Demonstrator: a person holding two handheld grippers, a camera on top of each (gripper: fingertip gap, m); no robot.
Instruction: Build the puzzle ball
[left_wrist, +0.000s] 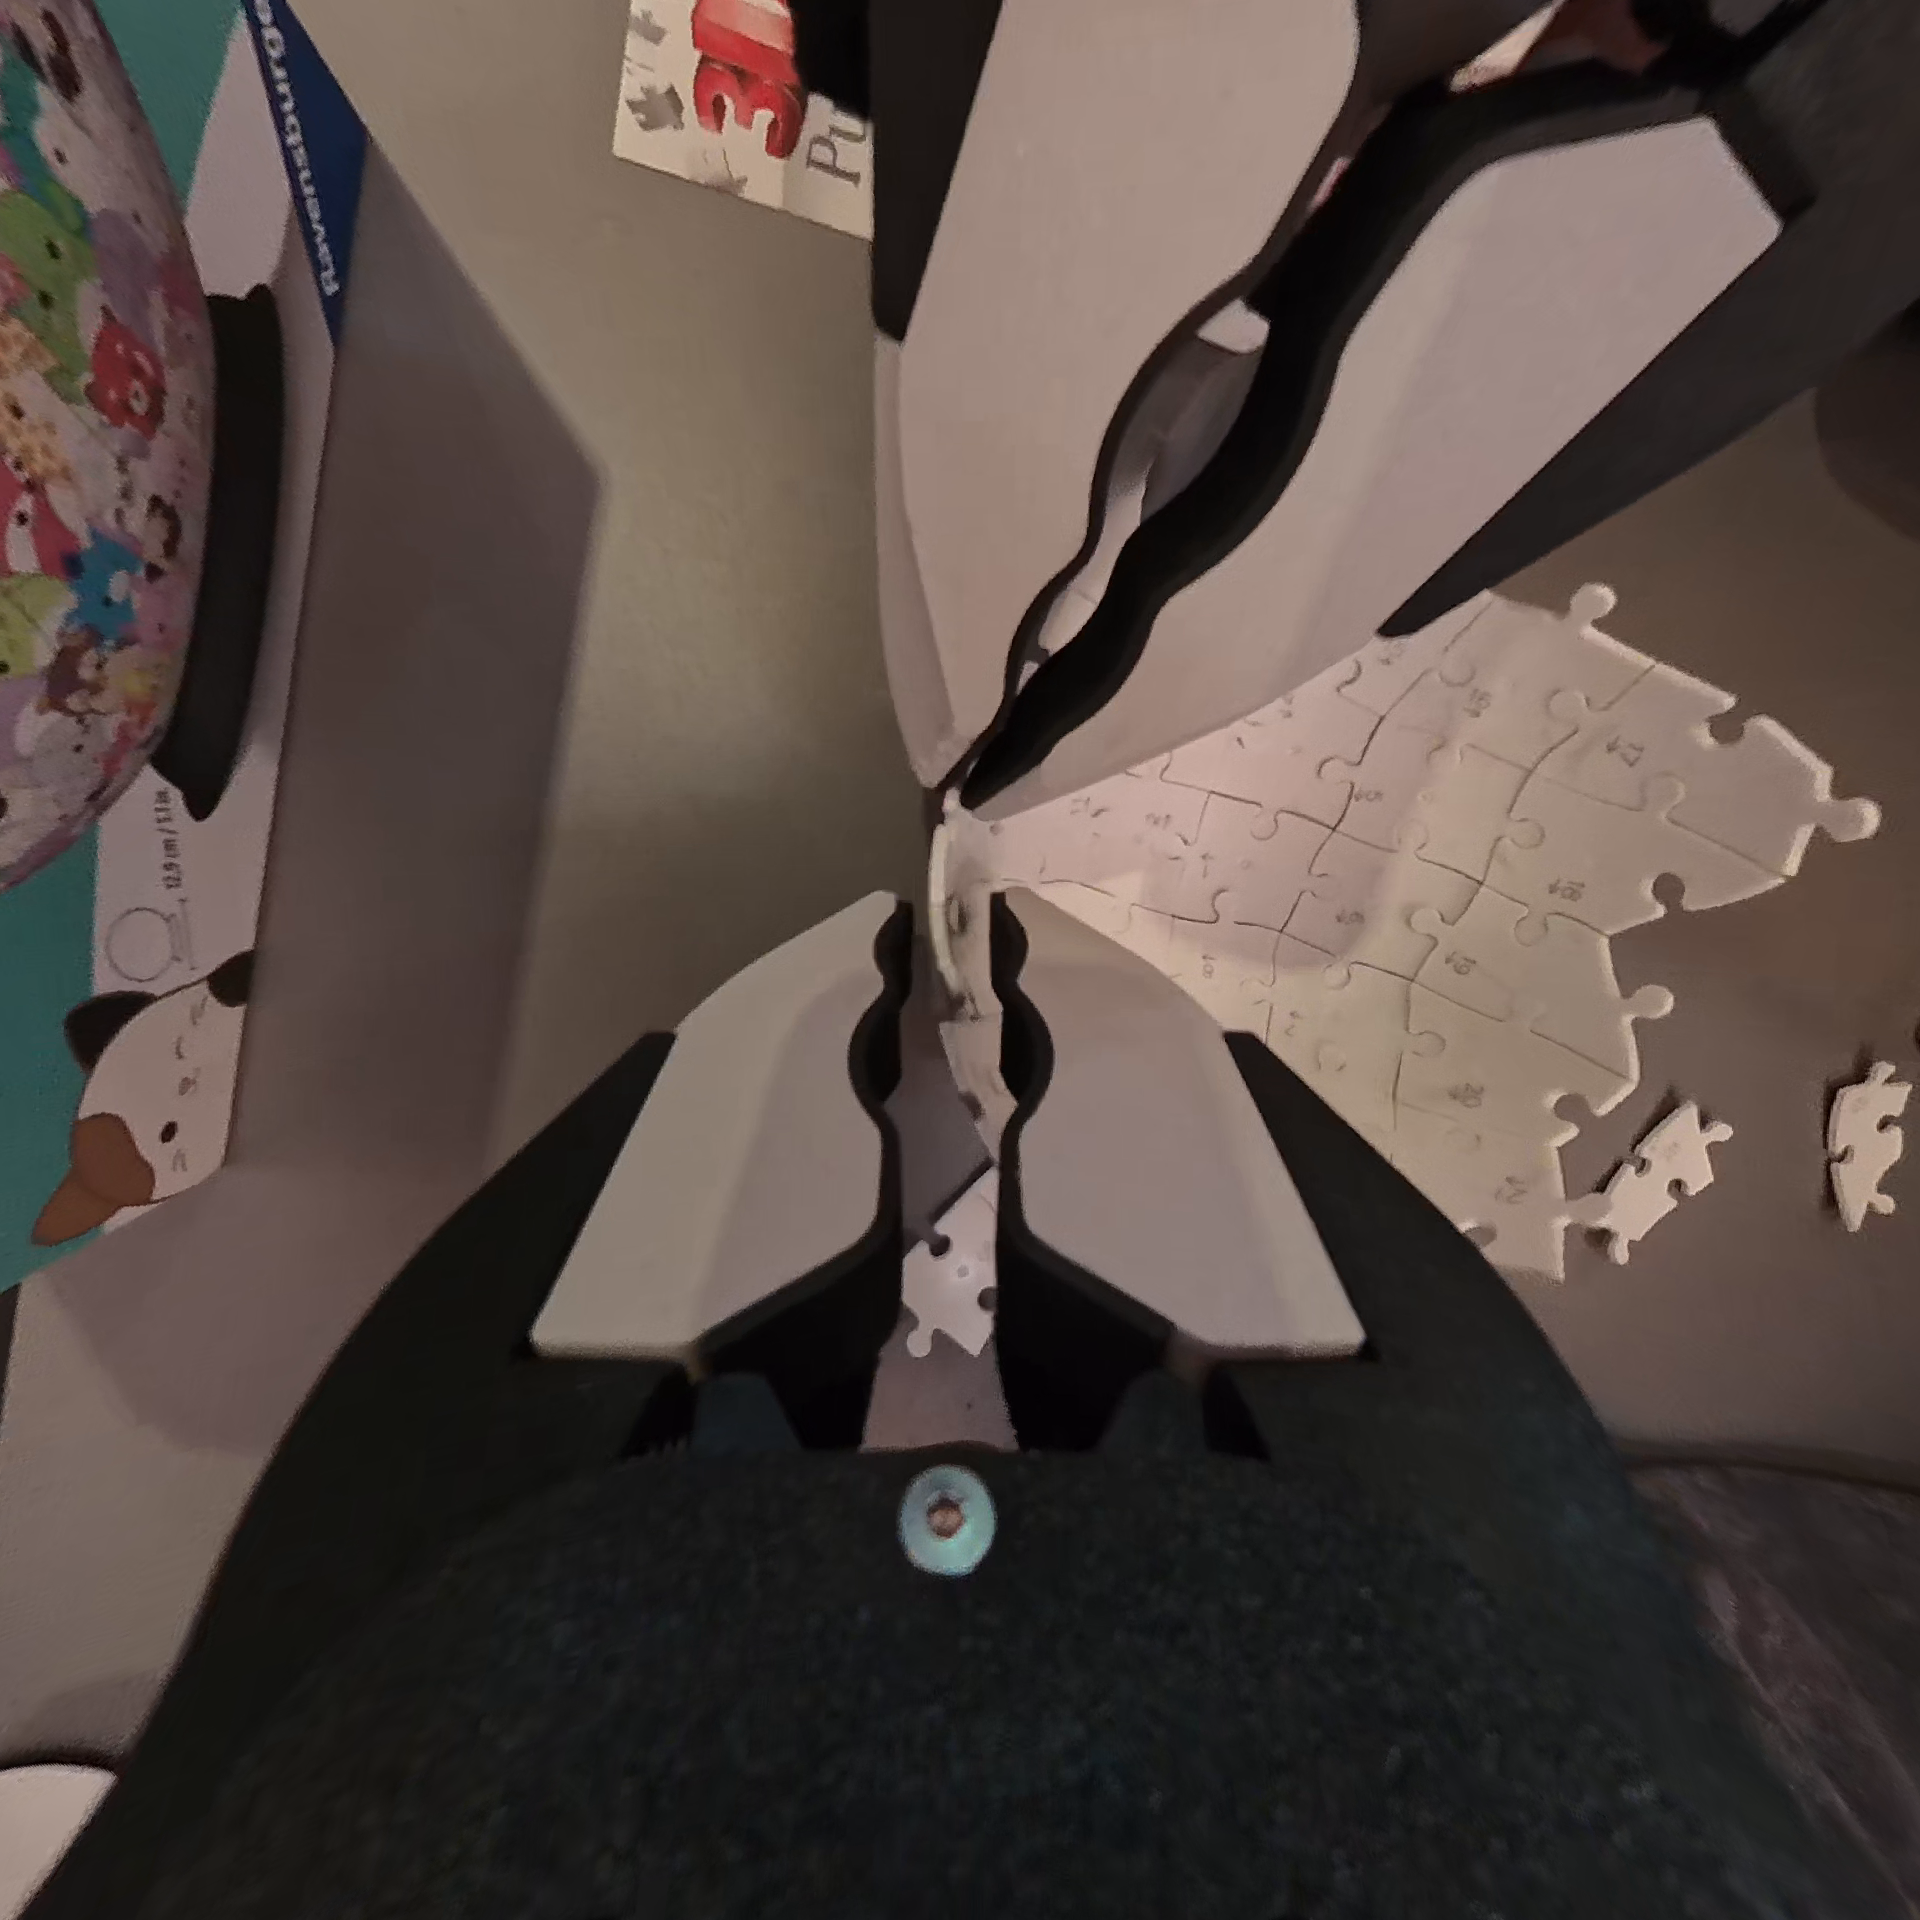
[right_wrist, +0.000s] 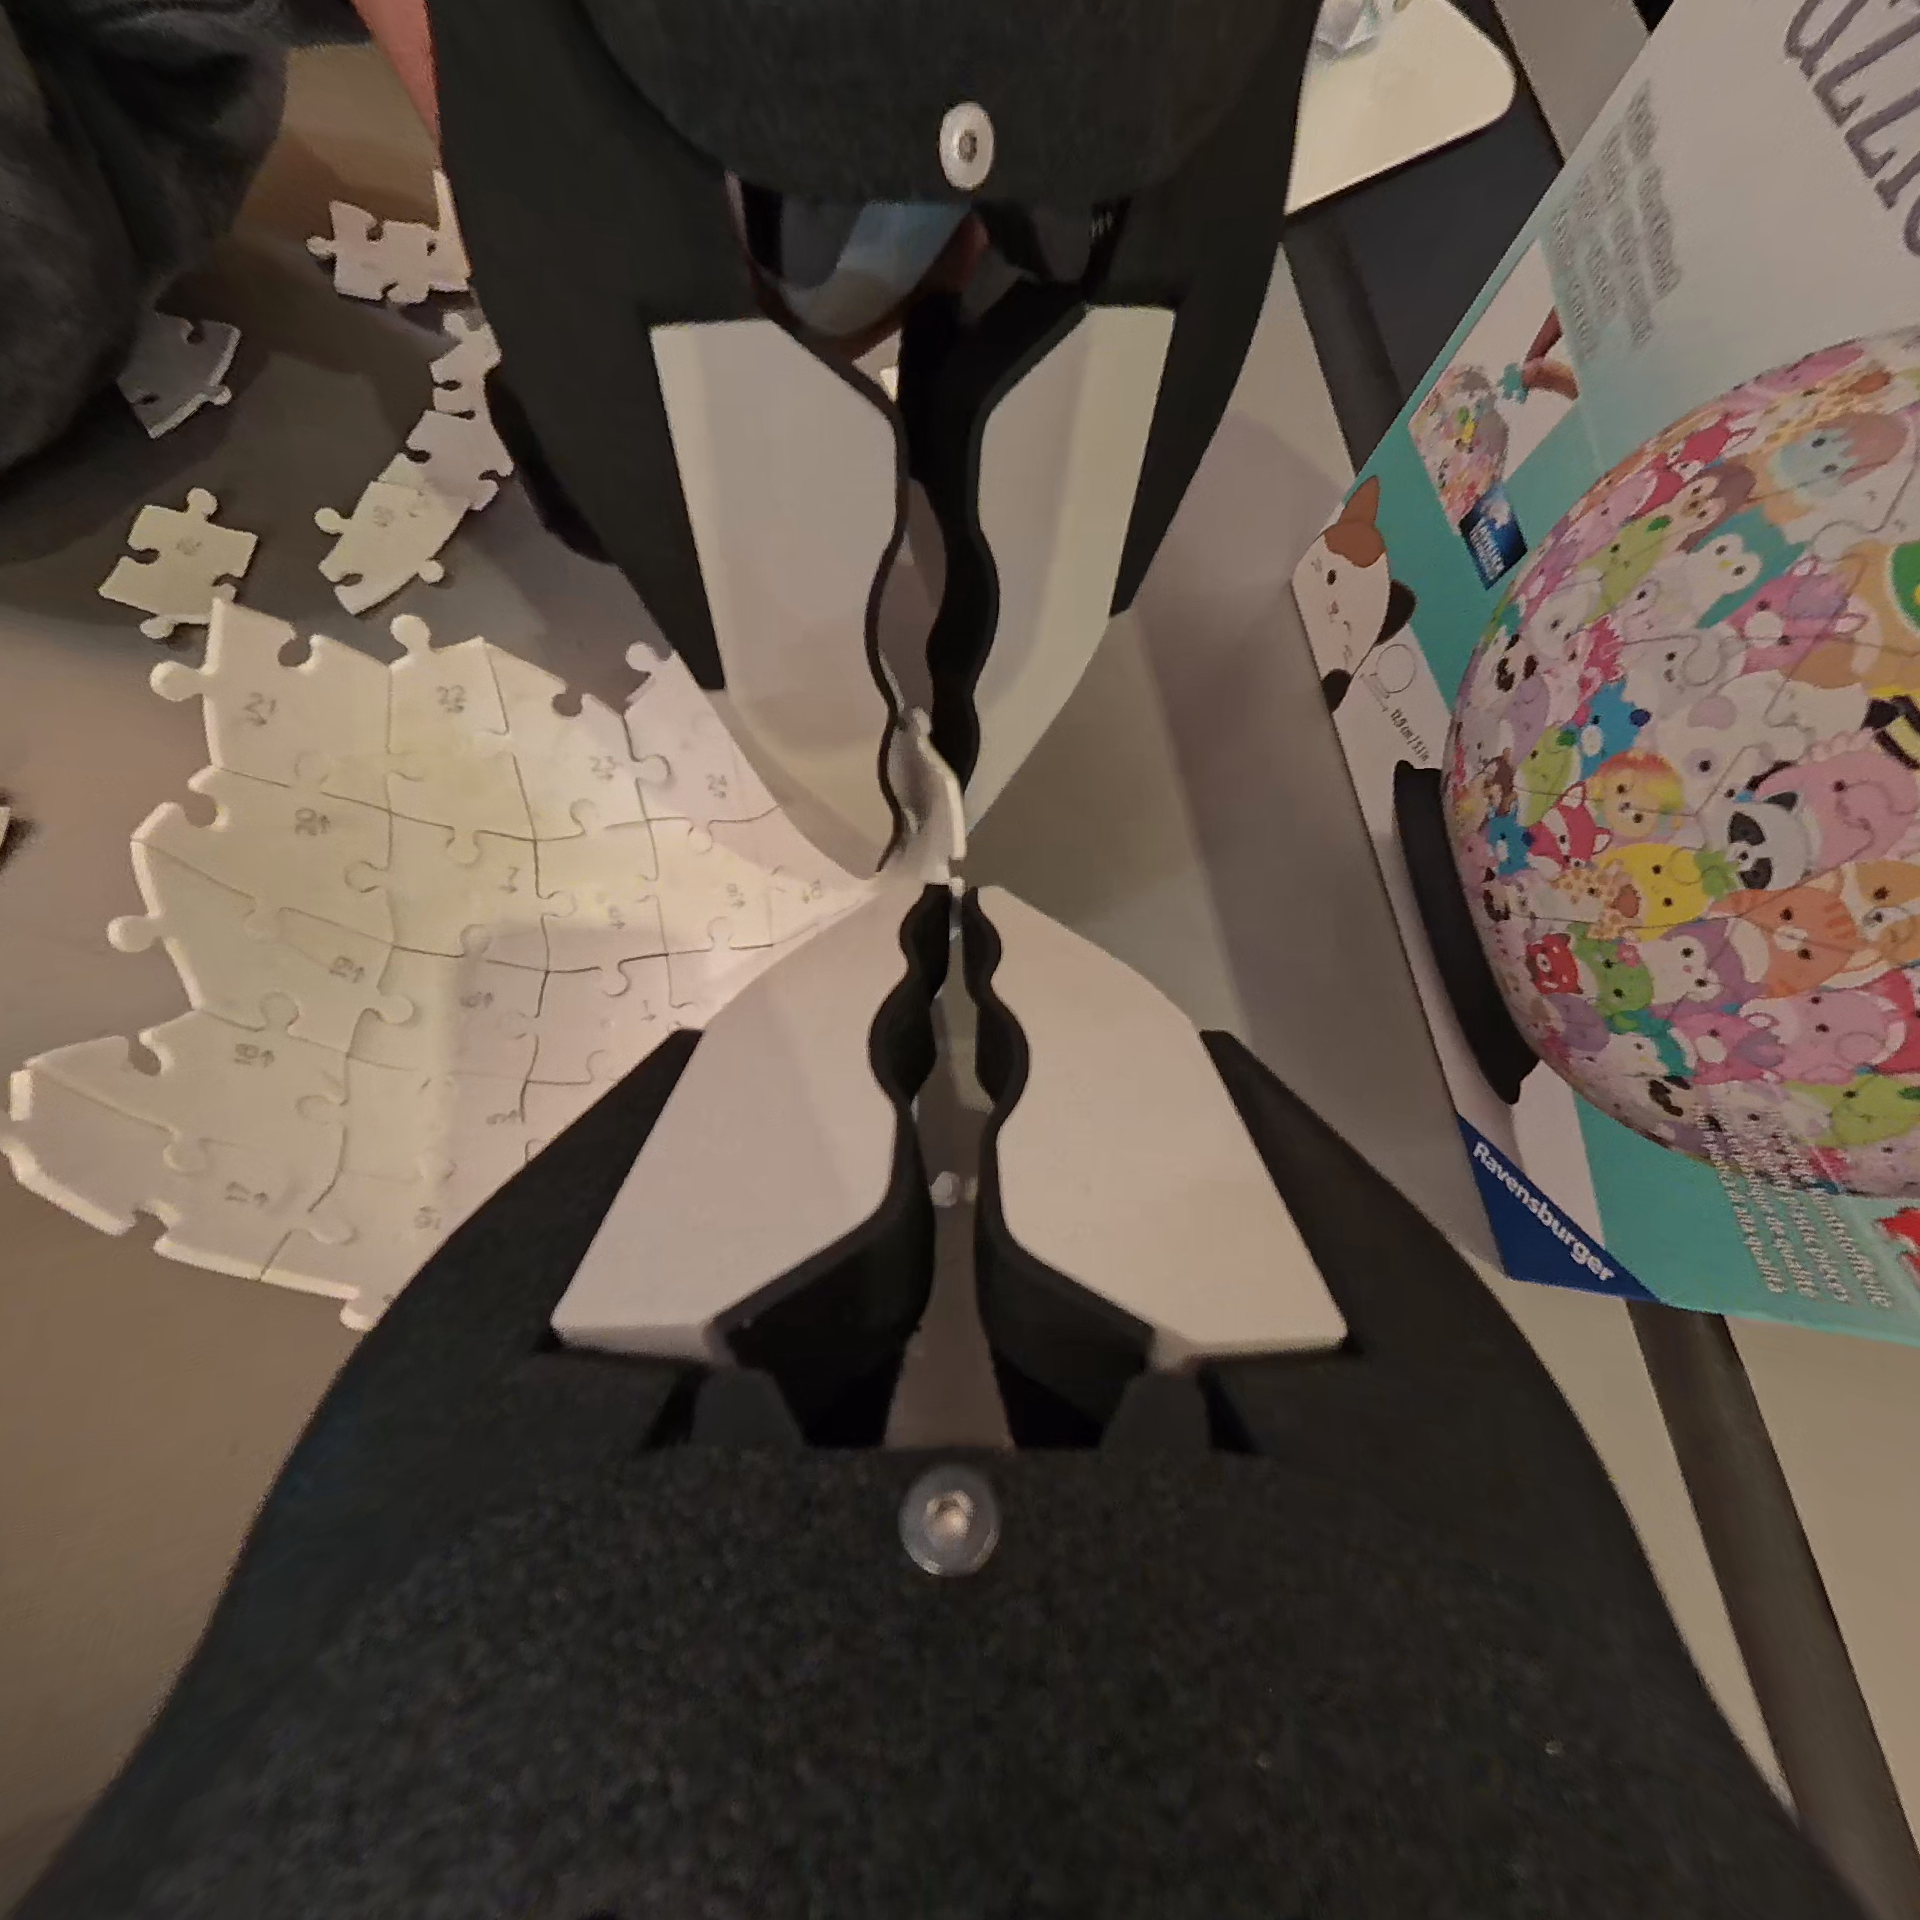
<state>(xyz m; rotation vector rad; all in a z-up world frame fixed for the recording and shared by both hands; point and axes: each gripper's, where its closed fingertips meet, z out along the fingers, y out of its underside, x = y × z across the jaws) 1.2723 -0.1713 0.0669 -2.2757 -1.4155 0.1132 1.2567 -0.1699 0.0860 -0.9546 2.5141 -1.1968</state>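
Note:
A white curved puzzle piece (left_wrist: 943, 894) is held in the air between both grippers; it also shows in the right wrist view (right_wrist: 928, 795). My left gripper (left_wrist: 948, 920) is shut on it; in the right wrist view this gripper (right_wrist: 925, 821) comes in from the top. My right gripper (right_wrist: 951, 909) meets it tip to tip and is shut on the piece's end; in the left wrist view it (left_wrist: 961, 795) reaches in from the upper right. The joined puzzle section (left_wrist: 1455, 883) lies blank side up on the table below, to the left in the right wrist view (right_wrist: 416, 914).
Loose white pieces (left_wrist: 1662, 1174) lie beside the section, with several more in the right wrist view (right_wrist: 182, 561). The puzzle box (right_wrist: 1662, 831) stands close by, on the left in the left wrist view (left_wrist: 156, 623). A printed leaflet (left_wrist: 727, 104) lies farther off. Dark cloth (right_wrist: 104, 208) is at the table's corner. The grippers are tip to tip, or close to it.

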